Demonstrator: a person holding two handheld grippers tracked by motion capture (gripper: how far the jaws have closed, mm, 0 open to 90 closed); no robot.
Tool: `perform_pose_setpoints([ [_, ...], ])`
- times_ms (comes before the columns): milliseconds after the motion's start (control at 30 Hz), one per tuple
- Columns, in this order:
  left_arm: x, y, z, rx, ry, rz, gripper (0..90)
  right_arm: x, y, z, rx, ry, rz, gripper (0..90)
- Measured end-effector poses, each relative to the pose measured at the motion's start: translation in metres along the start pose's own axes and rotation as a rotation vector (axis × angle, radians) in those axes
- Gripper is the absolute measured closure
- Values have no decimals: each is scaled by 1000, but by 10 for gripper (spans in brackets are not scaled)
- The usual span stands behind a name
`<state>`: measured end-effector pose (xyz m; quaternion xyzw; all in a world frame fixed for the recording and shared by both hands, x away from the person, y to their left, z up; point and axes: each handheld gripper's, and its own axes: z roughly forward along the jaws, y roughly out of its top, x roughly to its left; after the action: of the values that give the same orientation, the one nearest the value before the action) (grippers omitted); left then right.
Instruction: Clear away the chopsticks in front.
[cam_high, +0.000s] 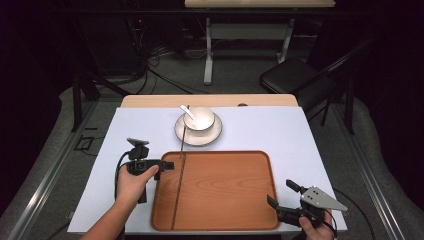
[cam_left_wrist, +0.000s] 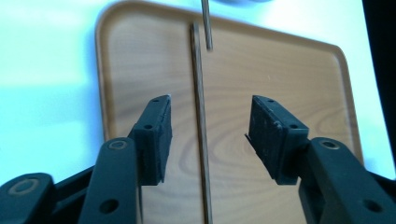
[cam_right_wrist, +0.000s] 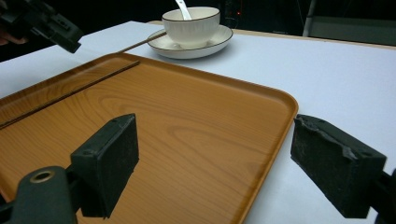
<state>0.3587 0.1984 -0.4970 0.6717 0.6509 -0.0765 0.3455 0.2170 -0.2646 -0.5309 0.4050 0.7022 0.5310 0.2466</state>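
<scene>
Looking down my left gripper, I see its jaws spread wide with nothing held, and the chopstick lies flat in the wooden tray, running toward twelve o'clock between them. A second chopstick leans off the saucer. My right gripper, also wide, sits at the tray's five o'clock corner.

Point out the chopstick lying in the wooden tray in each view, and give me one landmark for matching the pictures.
High view: the chopstick runs lengthwise down the tray's left part, just right of the left gripper.
Left gripper view: it runs up the middle, between the open jaws.
Right gripper view: it crosses the tray's far left as a thin slanted line.
Shared landmark: the wooden tray.
</scene>
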Motion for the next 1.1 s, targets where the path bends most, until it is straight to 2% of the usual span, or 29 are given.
perform_pose_setpoints([
  [33,0,4,0,14,12,13,490,0,0,0,0,0,-1,146],
  [200,-2,18,4,-20,0,37,474,0,0,0,0,0,-1,146],
  [400,-5,32,11,-31,22,65,443,0,0,0,0,1,0,146],
  [500,-7,40,12,-27,39,62,434,0,0,0,0,1,0,146],
  [633,-9,50,15,-47,57,56,452,0,0,0,4,2,3,146],
  [733,-9,57,18,-37,39,45,498,0,0,0,2,3,4,146],
  [767,-10,60,21,-20,45,50,513,-1,0,0,2,3,3,146],
  [900,-11,63,25,-17,47,59,527,-1,0,0,1,3,4,146],
  [1000,-13,69,31,-18,65,71,534,-1,0,0,1,4,6,146],
  [1100,-13,72,34,-16,69,66,537,-1,0,0,1,4,5,146],
])
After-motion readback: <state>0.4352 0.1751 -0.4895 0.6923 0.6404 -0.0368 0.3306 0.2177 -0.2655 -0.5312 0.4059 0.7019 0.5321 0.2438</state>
